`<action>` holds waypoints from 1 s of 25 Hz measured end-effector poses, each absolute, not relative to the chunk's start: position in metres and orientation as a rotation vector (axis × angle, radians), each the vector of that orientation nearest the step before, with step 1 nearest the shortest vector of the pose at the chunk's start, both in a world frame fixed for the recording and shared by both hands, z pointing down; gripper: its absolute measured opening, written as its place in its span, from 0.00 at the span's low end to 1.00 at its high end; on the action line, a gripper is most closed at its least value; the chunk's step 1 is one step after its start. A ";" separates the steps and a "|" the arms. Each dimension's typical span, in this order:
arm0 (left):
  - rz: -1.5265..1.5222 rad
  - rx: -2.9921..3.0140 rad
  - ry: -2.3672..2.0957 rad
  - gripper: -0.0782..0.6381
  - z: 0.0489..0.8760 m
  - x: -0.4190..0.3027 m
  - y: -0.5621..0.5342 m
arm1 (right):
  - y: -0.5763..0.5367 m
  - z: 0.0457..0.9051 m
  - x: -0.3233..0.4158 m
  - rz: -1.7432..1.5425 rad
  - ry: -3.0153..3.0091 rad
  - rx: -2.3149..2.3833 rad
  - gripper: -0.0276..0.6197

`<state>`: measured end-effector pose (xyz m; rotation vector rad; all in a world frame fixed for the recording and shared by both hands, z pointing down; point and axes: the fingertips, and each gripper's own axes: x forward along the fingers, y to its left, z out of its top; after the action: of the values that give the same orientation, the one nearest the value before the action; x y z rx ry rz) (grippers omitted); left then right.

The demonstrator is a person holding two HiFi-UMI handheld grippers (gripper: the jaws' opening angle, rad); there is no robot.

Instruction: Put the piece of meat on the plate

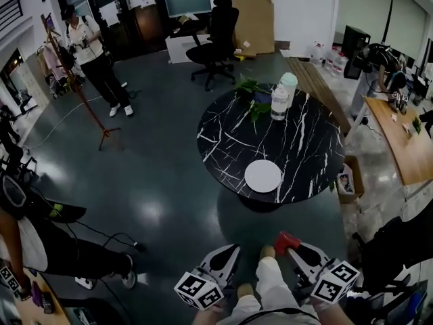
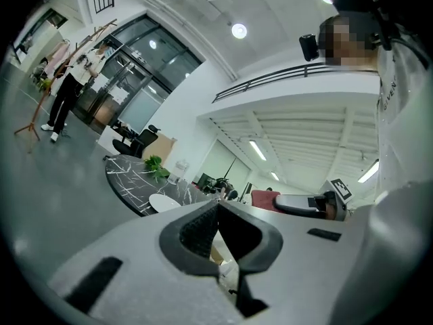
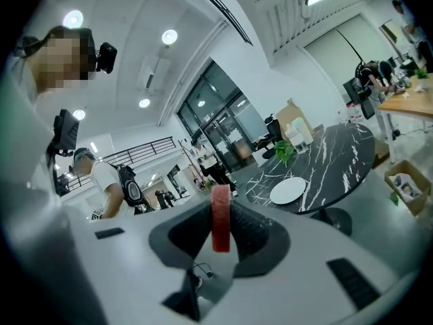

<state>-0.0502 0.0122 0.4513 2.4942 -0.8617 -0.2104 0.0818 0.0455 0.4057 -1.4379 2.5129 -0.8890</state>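
A red piece of meat (image 3: 220, 217) stands edge-on between the jaws of my right gripper (image 3: 220, 223), which is shut on it. In the head view that gripper (image 1: 292, 244) is low at the right, with the meat (image 1: 285, 241) at its tip. The white plate (image 1: 262, 176) lies empty on the near side of the round black marble table (image 1: 304, 147), well ahead of both grippers. The plate (image 3: 288, 190) shows small in the right gripper view. My left gripper (image 1: 228, 254) is low at the centre, shut, nothing in it; its jaws meet at the tips (image 2: 218, 205).
Two jars (image 1: 281, 99) and a green plant (image 1: 252, 92) stand at the table's far side. A black office chair (image 1: 214, 39) is beyond. A person (image 1: 93, 54) stands far left by a coat stand (image 1: 84, 103). A wooden desk (image 1: 403, 137) is right, a box (image 1: 348, 179) by the table.
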 end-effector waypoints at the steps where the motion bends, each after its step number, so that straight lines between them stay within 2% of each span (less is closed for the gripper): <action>1: -0.209 2.487 -0.881 0.12 0.452 -0.053 0.006 | 0.038 0.406 0.082 -0.893 2.519 -1.425 0.17; 7: -0.209 2.475 -0.965 0.12 0.445 -0.052 -0.045 | -0.022 0.402 0.089 -0.890 2.561 -1.339 0.17; 13: -0.239 2.519 -0.963 0.12 0.430 -0.018 -0.106 | -0.079 0.397 0.111 -0.858 2.593 -1.305 0.17; 25: -0.197 2.495 -0.993 0.12 0.445 0.012 -0.158 | -0.137 0.433 0.137 -1.010 2.609 -1.263 0.17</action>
<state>0.0124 -0.1580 0.4446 2.4948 -0.9934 -0.1973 0.1369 -0.1366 0.4334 -1.2627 2.6091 -1.0103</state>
